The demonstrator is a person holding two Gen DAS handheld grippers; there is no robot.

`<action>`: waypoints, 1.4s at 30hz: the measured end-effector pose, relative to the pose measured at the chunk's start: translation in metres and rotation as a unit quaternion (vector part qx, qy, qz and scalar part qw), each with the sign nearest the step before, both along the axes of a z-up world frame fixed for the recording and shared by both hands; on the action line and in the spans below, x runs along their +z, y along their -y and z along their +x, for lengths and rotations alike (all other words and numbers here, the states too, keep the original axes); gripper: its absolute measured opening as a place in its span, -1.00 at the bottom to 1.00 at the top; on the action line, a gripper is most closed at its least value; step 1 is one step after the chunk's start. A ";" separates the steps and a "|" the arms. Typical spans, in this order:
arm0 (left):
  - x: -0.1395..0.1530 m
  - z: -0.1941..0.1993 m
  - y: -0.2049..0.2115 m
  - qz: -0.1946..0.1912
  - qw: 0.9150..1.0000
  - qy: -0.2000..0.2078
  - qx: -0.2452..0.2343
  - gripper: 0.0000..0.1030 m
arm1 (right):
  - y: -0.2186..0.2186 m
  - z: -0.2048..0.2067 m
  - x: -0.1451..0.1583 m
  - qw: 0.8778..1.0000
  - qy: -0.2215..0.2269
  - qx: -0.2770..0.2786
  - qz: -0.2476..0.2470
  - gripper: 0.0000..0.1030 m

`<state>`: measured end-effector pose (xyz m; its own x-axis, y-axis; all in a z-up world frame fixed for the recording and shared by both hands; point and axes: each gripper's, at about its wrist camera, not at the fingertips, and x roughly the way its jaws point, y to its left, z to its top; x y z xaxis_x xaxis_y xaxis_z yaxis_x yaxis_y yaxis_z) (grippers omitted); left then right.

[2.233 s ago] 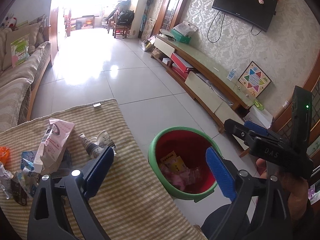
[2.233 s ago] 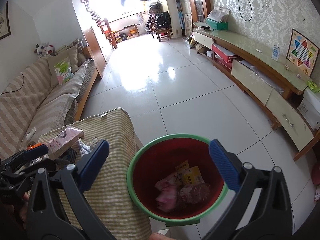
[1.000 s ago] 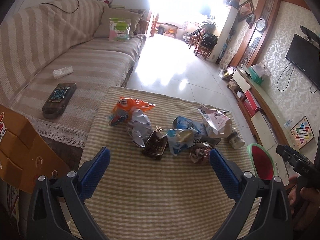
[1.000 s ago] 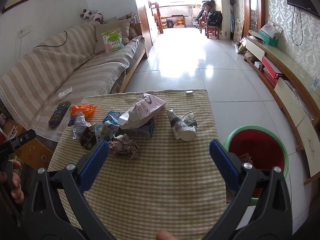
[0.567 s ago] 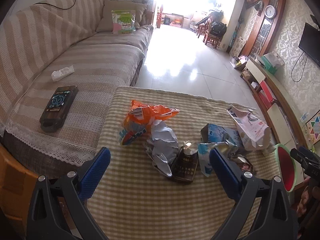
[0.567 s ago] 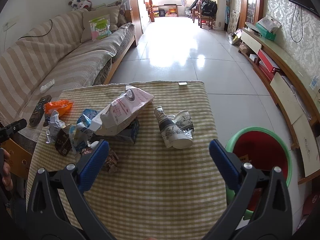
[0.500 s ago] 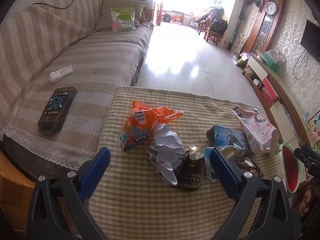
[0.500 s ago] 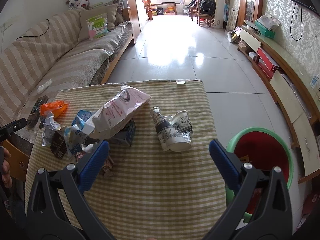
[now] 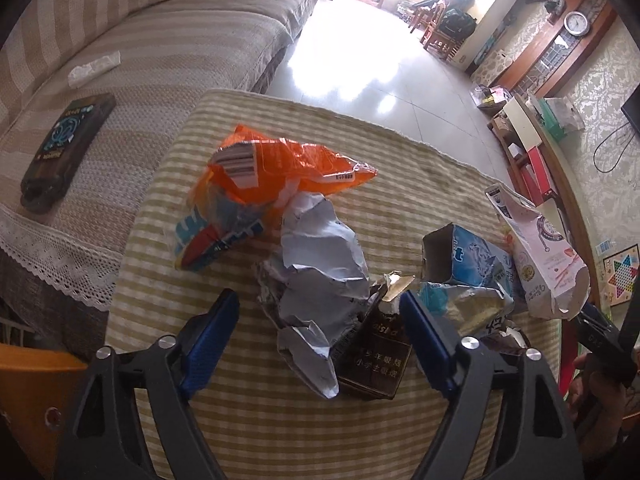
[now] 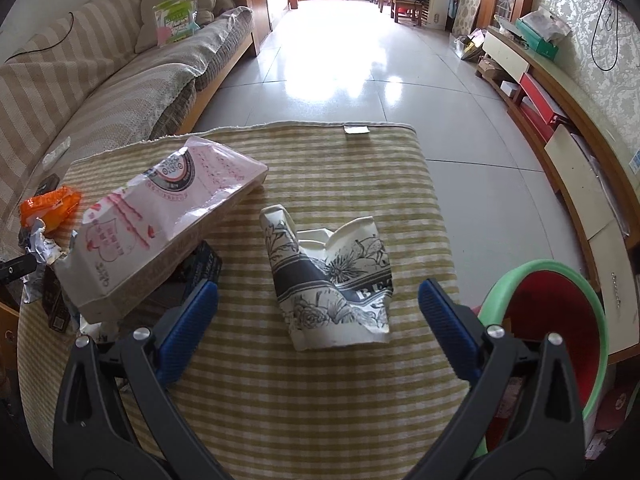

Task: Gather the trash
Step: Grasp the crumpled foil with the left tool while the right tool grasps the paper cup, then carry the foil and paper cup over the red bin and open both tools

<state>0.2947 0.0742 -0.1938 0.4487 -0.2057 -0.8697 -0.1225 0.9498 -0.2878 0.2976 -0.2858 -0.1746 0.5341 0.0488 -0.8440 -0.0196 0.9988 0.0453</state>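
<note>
Trash lies on the striped table cloth. My left gripper is open, its jaws on either side of a crumpled silver wrapper and a dark brown carton. An orange snack bag, a blue box and a pink-white bag lie around them. My right gripper is open, its jaws flanking crushed floral paper cups. The pink-white bag lies to their left. The red bin with a green rim stands off the table's right edge.
A striped sofa runs along the left, with a dark remote-like device on it. A low TV cabinet lines the right wall. Tiled floor stretches beyond the table. My right hand and gripper show at the left view's right edge.
Both grippers have turned from the bin to the table and moved in close over the trash. The left one now straddles the silver wrapper, the right one the paper cups.
</note>
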 end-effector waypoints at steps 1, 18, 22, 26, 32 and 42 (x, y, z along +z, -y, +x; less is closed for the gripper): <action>-0.004 0.001 -0.001 -0.007 1.000 -0.004 0.008 0.34 | 0.000 0.002 -0.003 1.000 -0.003 0.001 0.000 0.90; -0.009 0.011 0.003 -0.037 0.998 0.003 0.044 -0.13 | -0.001 0.005 -0.014 0.999 -0.014 0.013 0.032 0.02; 0.006 0.004 0.005 -0.022 0.999 0.023 0.032 -0.14 | -0.003 -0.003 -0.002 0.999 0.000 0.018 0.029 0.02; 0.022 -0.004 0.006 -0.017 0.999 0.040 0.026 -0.14 | -0.006 -0.011 0.013 0.999 0.015 0.022 0.025 0.02; 0.051 -0.024 0.008 0.001 0.997 0.071 0.014 -0.14 | -0.006 -0.029 0.040 0.998 0.039 0.028 0.032 0.02; 0.091 -0.060 0.019 0.021 0.994 0.111 -0.003 -0.14 | -0.009 -0.062 0.077 0.995 0.075 0.040 0.049 0.02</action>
<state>0.2347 0.0554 -0.1027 0.6289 -0.1750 -0.7576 -0.0539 0.9622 -0.2671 0.2355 -0.2765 -0.0978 0.6444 0.1748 -0.7445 -0.1137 0.9846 0.1328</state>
